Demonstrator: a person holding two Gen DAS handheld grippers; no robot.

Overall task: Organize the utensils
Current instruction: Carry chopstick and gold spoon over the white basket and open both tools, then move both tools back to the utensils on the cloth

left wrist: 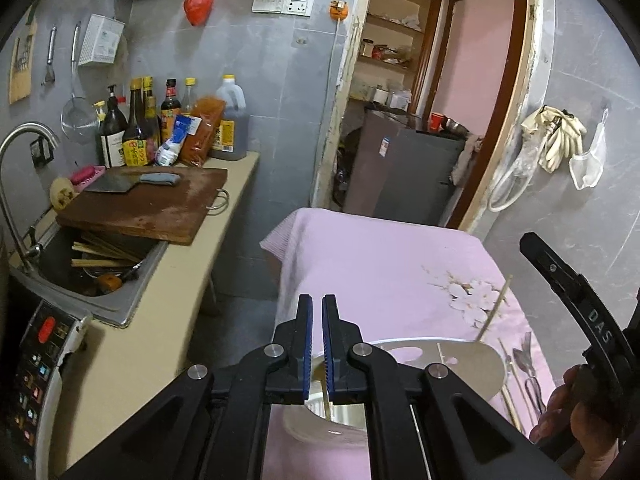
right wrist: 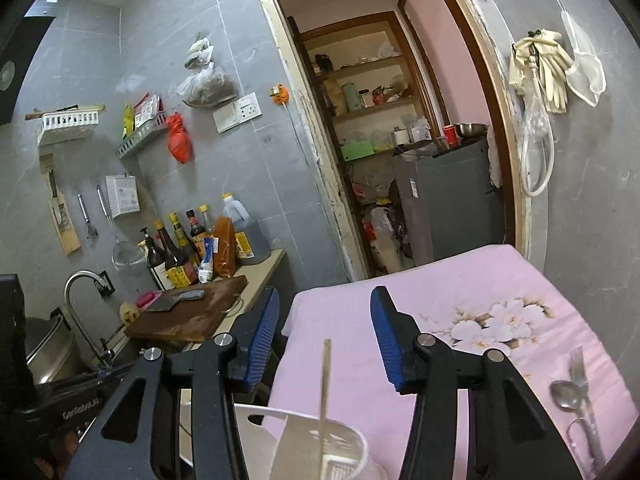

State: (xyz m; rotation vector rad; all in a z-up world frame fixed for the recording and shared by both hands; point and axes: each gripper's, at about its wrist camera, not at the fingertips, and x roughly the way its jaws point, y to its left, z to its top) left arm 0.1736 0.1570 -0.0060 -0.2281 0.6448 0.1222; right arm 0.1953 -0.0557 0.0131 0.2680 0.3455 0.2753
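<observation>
Landmark: the white utensil holder [right wrist: 320,452] on the pink floral tablecloth [right wrist: 460,292].

Left gripper [left wrist: 318,344] hovered directly above the holder [left wrist: 452,364], its blue ribbed pads nearly together with only a thin slit between them. Nothing could be seen in that slit; whether the pads pinched anything lower down could not be told. Right gripper [right wrist: 324,336] hung over the same holder with jaws spread wide, holding nothing.

A single pale chopstick [right wrist: 325,380] stood upright in the holder, rising into the gap between the right gripper's fingers and touching neither. In the left view another chopstick [left wrist: 496,306] leaned out past the holder's far rim.

To the right of the holder, well apart from it, a metal spoon [right wrist: 564,394] and fork [right wrist: 576,360] lay flat on the cloth near its right edge. More sticks and metal pieces lay just right of the holder in the left view, too blurred to name.

The cloth beyond the holder ran bare to its far edge, where it draped over. Left of the holder a floor gap separated the table from the beige counter [left wrist: 168,320]. On the counter a worn wooden cutting board [left wrist: 152,204] overhung the steel sink [left wrist: 100,276], with a cleaver [left wrist: 116,184] on it.

Holder: smooth white plastic, rounded wall, slotted base.
</observation>
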